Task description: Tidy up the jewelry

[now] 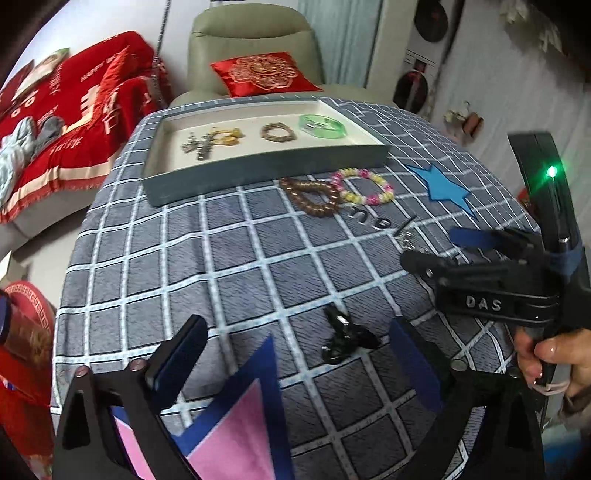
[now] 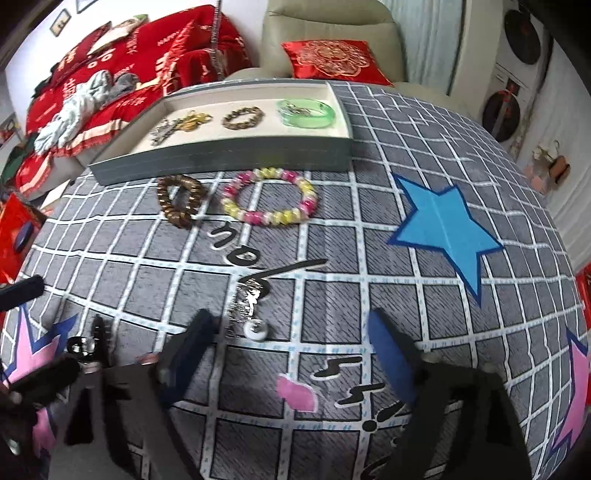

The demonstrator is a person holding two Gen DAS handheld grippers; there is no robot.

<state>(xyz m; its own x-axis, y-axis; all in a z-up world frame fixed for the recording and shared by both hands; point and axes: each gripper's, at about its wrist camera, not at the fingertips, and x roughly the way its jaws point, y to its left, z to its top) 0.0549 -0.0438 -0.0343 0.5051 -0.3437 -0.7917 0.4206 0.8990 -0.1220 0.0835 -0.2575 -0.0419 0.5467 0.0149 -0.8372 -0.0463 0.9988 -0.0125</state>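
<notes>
Necklace (image 2: 246, 310) on checked cloth (image 2: 332, 236) between my right gripper's (image 2: 291, 350) spread fingers; my left gripper (image 1: 299, 354) released over black clip (image 1: 345, 339); tray (image 2: 221, 158) beyond

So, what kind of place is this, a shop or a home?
Most likely a home living room. A padded armchair with a red cushion stands behind the table, and a sofa under a red blanket is on the left. Jewelry lies in a tray.

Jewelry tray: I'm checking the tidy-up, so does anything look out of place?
Yes. The tray holds some pieces, but the brown bead bracelet, pink-and-yellow bracelet, silver necklace with white pendant and black hair clip lie loose on the tablecloth.
</notes>
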